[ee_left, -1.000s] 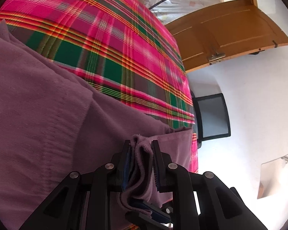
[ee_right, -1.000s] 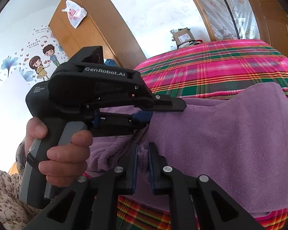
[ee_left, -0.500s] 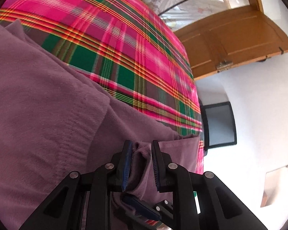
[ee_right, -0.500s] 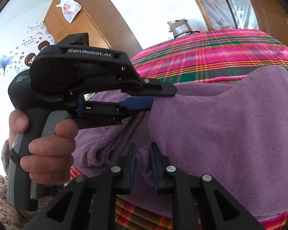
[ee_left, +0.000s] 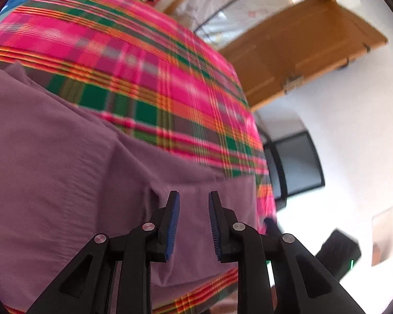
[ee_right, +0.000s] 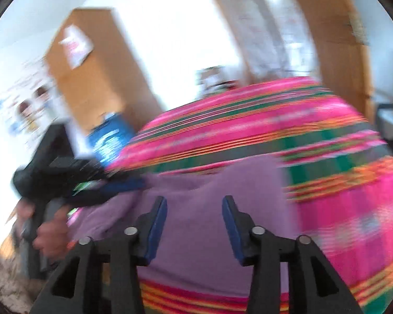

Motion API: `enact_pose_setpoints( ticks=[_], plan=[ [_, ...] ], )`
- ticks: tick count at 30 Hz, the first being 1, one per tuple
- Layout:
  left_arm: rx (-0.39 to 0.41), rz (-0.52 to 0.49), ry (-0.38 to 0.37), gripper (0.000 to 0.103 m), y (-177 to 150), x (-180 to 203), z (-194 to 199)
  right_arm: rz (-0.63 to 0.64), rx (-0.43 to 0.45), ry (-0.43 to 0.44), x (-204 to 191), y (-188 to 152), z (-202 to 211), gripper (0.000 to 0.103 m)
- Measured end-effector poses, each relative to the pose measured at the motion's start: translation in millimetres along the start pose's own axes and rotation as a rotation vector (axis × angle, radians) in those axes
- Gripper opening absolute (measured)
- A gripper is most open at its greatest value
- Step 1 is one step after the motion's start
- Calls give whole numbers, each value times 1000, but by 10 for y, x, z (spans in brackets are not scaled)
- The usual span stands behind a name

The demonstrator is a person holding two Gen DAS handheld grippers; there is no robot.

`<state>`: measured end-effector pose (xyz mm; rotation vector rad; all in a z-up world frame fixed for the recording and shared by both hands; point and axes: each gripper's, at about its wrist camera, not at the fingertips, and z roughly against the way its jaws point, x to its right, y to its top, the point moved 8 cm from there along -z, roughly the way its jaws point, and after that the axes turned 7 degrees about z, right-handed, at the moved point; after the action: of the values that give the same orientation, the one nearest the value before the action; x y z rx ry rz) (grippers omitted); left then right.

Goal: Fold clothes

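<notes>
While the soft purple cloth garment [ee_left: 65,162] lies folded on the pink and green checked bed cover [ee_left: 149,73], the left gripper [ee_left: 192,198] and right gripper [ee_right: 194,204] both gape wide, holding nothing. The right view is blurry, so the person's hand [ee_right: 49,238] is hard to make out.

Purple garment [ee_left: 65,162] lies folded in layers, flat on the plaid bedspread [ee_left: 149,78]
</notes>
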<state>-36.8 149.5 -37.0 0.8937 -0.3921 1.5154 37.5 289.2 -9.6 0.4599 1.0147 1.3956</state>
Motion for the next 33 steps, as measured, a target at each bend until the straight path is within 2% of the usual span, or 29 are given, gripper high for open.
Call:
enact_pose_setpoints(
  ticks=[3, 7, 15, 16, 17, 20, 24, 27, 28, 30, 33],
  plan=[
    [-46, -18, 3, 23, -116, 15, -143, -116, 6, -66, 413, -21, 34, 49],
    [-80, 1, 36, 23, -148, -75, -267, -186, -40, -67, 683, -109, -122, 51],
    [-95, 15, 57, 23, -144, -162, -342, -257, -101, 70, 722, -166, -427, 51],
    [-97, 15, 59, 23, -144, -166, -346, -268, -103, 86, 716, -161, -444, 45],
    [-98, 15, 60, 23, -145, -170, -350, -268, -102, 94, 701, -149, -443, 30],
    [-102, 15, 63, 23, -146, -182, -361, -222, -91, 76, 630, -103, -365, 15],
    [-107, 16, 67, 23, -148, -199, -376, -143, -37, 42, 451, 18, -105, 11],
    [-107, 13, 70, 23, -155, -218, -365, -109, -19, -33, 414, 134, -9, 5],
    [-106, 12, 71, 23, -159, -223, -361, -105, -20, -62, 438, 156, 3, 0],
    [-106, 13, 71, 23, -159, -225, -369, -109, -25, -104, 530, 160, 10, 0],
    [-109, 20, 72, 23, -155, -228, -377, -137, -45, -107, 585, 67, -16, 1]
  ],
)
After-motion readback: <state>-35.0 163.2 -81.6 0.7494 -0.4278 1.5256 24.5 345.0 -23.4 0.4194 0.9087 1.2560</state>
